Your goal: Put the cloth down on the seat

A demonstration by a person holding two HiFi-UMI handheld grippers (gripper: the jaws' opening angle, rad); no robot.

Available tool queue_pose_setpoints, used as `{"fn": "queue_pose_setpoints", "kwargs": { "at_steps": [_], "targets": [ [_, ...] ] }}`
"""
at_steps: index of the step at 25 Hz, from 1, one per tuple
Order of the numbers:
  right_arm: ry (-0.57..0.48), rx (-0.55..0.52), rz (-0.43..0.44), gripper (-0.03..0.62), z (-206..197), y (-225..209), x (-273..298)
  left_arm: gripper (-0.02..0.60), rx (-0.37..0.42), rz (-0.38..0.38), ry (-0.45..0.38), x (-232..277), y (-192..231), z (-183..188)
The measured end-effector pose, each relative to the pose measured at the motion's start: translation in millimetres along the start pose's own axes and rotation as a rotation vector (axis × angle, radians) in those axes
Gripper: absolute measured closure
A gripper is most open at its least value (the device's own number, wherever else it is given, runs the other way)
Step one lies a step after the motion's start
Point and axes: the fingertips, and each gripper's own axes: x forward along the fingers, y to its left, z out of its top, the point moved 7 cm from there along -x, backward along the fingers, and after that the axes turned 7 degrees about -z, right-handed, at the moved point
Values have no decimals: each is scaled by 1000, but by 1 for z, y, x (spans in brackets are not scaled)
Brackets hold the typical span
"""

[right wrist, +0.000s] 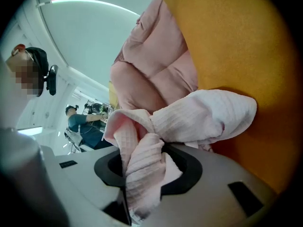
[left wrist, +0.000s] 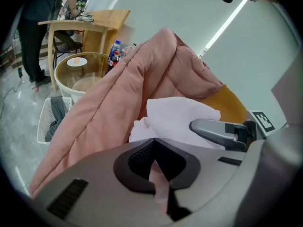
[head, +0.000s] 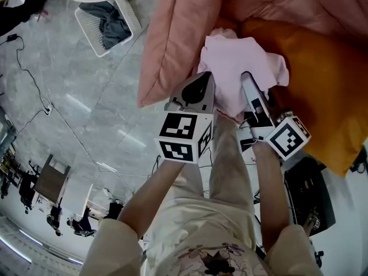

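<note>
Around you there is a big pink quilt [head: 178,27]. It lies heaped on the orange seat [head: 322,79] and covers the left part of it, so only the right part of the seat is bare. On the grey floor [head: 75,114] to the left stands a white basket [head: 92,30] with dark clothes in it, and a thin black cable [head: 31,82] runs across the tiles. In the left gripper view you also see, beyond the quilt, a wooden counter [left wrist: 102,19], a low round counter [left wrist: 80,67] with a glass top, and some bottles [left wrist: 114,53] beside it. A person stands far back near the wooden counter.

The pale pink cloth [head: 241,59] hangs bunched between your two grippers, just where the edge of the quilt meets the bare orange cushion. Your left gripper [head: 202,85] is closed on a thin fold of the cloth, which shows pinched between its pads. Your right gripper [head: 250,85] is closed on a thicker bundle of the same cloth, and the rest of the fabric spills forward from its jaws against the orange cushion. If the cloth already rests on the seat, I cannot tell. The two grippers are near each other, side by side.
</note>
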Motion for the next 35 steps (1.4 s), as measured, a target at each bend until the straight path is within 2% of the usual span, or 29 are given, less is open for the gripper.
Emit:
{"fn": "queue_pose_setpoints", "kwargs": {
  "at_steps": [8,16,20,24,29,35],
  "targets": [
    [-26,39,-13,430,-4,-12,28,577,-2,24,12,13,16,-3],
    [-41,53,-77,427,-9,-33,47,577,11,40,20,26,25,-7],
    [-33,57,-151,425,-11,-49,48,577,12,40,27,29,23,-9],
    [-37,85,-182,425,-17,-60,58,577,11,41,35,34,25,-13],
    [-28,45,-264,425,-19,-65,70,577,3,44,39,36,26,-14],
    [-19,24,-325,425,-19,-74,90,577,1,38,39,36,22,-17]
  ]
}}
